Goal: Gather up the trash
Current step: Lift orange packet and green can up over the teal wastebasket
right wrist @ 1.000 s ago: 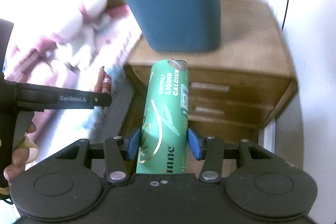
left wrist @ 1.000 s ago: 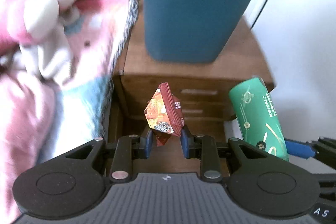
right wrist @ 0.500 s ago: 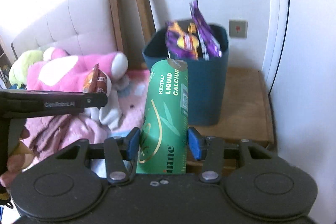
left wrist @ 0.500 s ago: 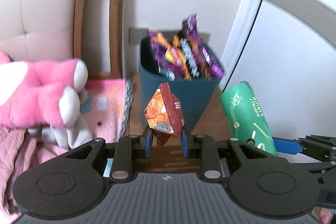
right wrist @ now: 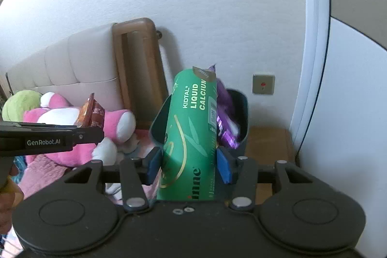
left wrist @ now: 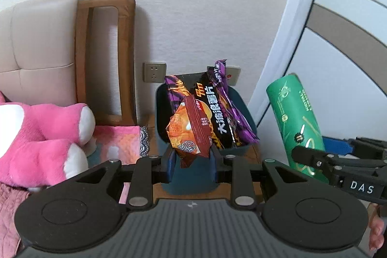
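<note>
My left gripper [left wrist: 192, 157] is shut on a small orange and brown snack packet [left wrist: 189, 131], held up in front of a dark teal trash bin [left wrist: 193, 175]. The bin holds purple and black snack bags [left wrist: 222, 113] that stick out above its rim. My right gripper [right wrist: 188, 162] is shut on a green cardboard tube [right wrist: 191, 137] printed "LIQUID CALCIUM", standing upright between the blue pads and hiding much of the bin [right wrist: 241, 108]. In the left wrist view the tube [left wrist: 296, 117] shows at the right. In the right wrist view the packet [right wrist: 90, 114] shows at the left.
The bin stands on a wooden bedside cabinet [right wrist: 268, 142] against a white wall. To the left lies a bed with a padded headboard [left wrist: 41, 50], a pink plush toy [left wrist: 41, 142] and a pink blanket [left wrist: 118, 144]. A white door frame [right wrist: 312, 40] rises on the right.
Both grippers have risen with their loads. The view went from the cabinet front and bin side to looking down over the bin's rim and the bags inside.
</note>
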Demonstrator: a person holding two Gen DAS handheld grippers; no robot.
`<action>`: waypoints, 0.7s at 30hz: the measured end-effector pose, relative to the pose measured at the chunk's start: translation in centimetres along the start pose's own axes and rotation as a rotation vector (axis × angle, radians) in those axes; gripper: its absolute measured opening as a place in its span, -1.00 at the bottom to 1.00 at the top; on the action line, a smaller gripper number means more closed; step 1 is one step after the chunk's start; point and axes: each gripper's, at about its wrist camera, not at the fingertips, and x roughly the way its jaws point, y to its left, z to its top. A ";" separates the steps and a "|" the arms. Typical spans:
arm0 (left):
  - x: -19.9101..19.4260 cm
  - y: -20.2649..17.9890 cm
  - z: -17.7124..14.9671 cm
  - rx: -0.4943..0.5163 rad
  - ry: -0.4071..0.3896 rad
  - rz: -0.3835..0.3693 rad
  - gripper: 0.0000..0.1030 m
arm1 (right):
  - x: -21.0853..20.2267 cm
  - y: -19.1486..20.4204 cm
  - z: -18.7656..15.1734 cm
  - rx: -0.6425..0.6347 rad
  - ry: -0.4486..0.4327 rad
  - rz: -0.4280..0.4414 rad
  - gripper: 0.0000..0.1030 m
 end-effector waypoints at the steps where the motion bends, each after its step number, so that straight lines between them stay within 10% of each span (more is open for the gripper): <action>1: 1.2 -0.2 0.6 0.000 0.011 0.013 -0.48 | 0.8 -0.5 0.6 -0.007 0.001 -0.002 -0.06; 21: 21.1 -2.9 5.7 -0.038 0.212 0.153 -0.48 | 21.2 -8.6 7.4 -0.148 0.219 0.054 -0.07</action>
